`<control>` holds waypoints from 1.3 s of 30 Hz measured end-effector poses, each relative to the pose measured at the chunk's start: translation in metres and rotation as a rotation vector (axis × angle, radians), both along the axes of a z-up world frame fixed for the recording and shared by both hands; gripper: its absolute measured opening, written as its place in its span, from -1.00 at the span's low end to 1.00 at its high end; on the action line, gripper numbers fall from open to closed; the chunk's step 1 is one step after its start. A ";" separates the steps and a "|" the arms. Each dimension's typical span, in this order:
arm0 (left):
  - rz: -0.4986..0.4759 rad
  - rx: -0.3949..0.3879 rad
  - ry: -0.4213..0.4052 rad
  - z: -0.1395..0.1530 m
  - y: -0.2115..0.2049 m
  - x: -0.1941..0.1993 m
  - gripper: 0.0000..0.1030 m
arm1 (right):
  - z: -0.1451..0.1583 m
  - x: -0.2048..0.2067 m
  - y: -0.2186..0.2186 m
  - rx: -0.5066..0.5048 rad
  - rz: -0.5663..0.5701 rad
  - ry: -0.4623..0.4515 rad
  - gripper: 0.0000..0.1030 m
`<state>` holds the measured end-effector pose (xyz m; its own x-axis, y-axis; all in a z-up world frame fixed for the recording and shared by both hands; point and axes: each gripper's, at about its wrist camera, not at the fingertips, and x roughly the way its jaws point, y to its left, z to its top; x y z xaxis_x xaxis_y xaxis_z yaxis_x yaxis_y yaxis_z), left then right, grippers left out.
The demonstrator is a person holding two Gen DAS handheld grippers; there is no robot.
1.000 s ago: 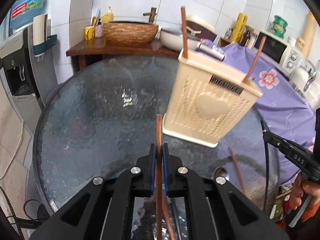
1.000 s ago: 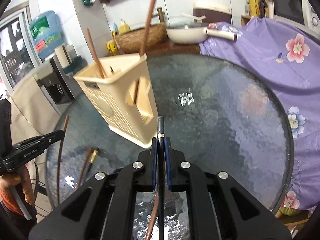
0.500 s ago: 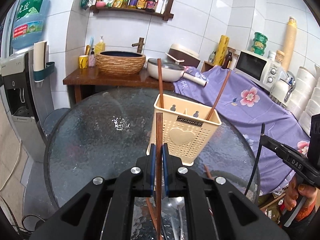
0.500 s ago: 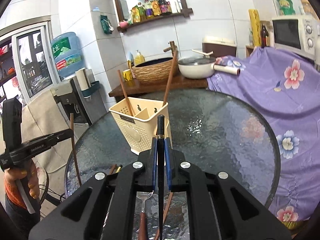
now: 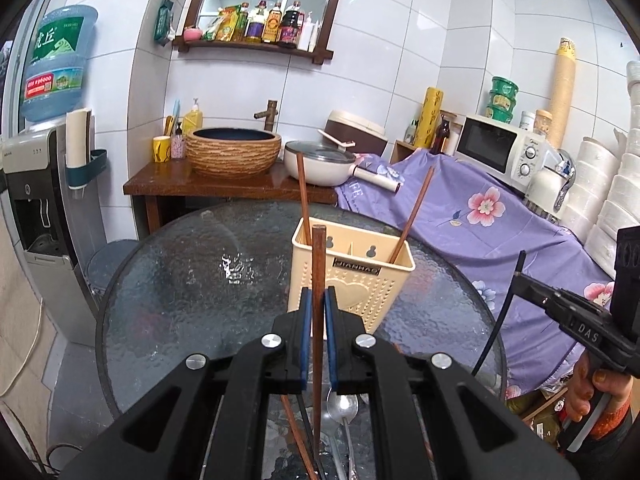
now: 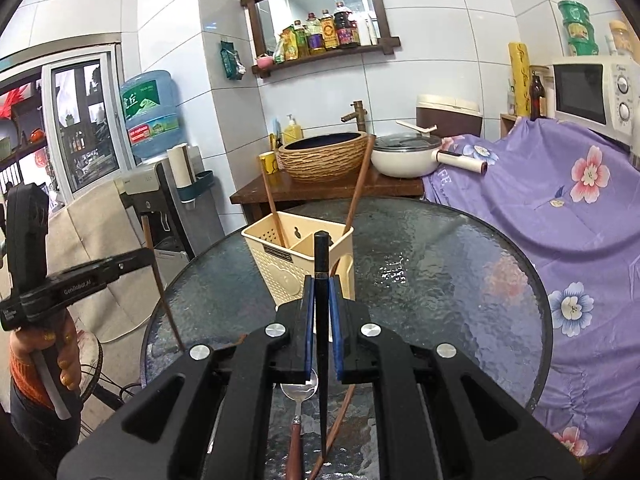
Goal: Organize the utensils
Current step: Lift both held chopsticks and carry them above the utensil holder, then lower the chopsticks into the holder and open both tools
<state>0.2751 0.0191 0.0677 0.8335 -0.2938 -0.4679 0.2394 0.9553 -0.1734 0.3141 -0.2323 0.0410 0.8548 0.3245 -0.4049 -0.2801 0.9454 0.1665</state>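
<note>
A cream utensil holder (image 5: 352,276) (image 6: 300,268) stands on the round glass table (image 5: 192,280) with two brown chopsticks (image 5: 303,196) leaning in it. My left gripper (image 5: 319,300) is shut on a brown chopstick (image 5: 318,264), held upright above the table's near edge. My right gripper (image 6: 320,292) is shut on a black chopstick (image 6: 321,264), also upright, in front of the holder. A spoon (image 5: 342,408) (image 6: 298,392) and more chopsticks (image 6: 340,416) lie on the table below the grippers.
A purple flowered cloth (image 5: 480,220) covers a counter on the right with a microwave (image 5: 496,148). A wooden stand with a woven basin (image 5: 234,152) and a white pan (image 5: 320,164) sits behind the table. A water dispenser (image 5: 40,184) stands left.
Both grippers rose and pulled back from the holder, each still holding its chopstick; the holder now looks smaller and farther, and the spoon came into view below.
</note>
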 end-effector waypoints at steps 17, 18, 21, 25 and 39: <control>-0.038 0.019 -0.076 0.043 -0.011 0.005 -0.87 | 0.047 0.007 0.020 -0.023 0.074 -0.056 -0.85; -0.041 0.020 -0.078 0.045 -0.012 0.006 -0.87 | 0.050 0.009 0.020 -0.017 0.081 -0.053 -0.85; -0.049 0.016 -0.085 0.056 -0.013 0.012 -0.87 | 0.062 0.018 0.021 0.001 0.099 -0.046 -0.85; -0.050 0.011 -0.103 0.076 -0.014 0.022 -0.87 | 0.080 0.029 0.024 0.016 0.121 -0.043 -0.85; -0.008 0.009 -0.178 0.162 -0.026 0.083 -0.87 | 0.171 0.083 0.038 -0.012 0.049 -0.139 -0.85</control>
